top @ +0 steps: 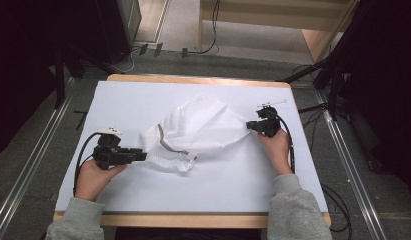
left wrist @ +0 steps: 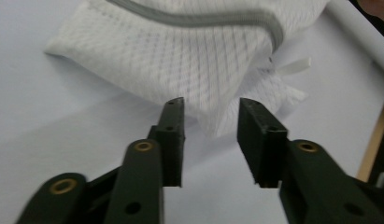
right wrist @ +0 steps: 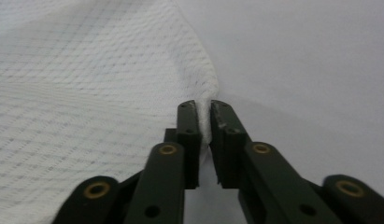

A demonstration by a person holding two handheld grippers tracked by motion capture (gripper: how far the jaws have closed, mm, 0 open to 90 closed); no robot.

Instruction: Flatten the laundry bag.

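Right gripper (right wrist: pixel 203 112) pinches mesh bag (top: pixel 198 131) corner; left gripper (left wrist: pixel 210 107) gapes beside it

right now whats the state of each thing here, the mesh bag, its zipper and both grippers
mesh bag: crumpled on the table, one corner pinched and lifted a little
zipper: grey, curving along the bag's near edge; open or closed cannot be told
left gripper: jaws apart, just short of the bag, holding nothing
right gripper: jaws shut on the bag's corner
table: white-covered, bag lying on it
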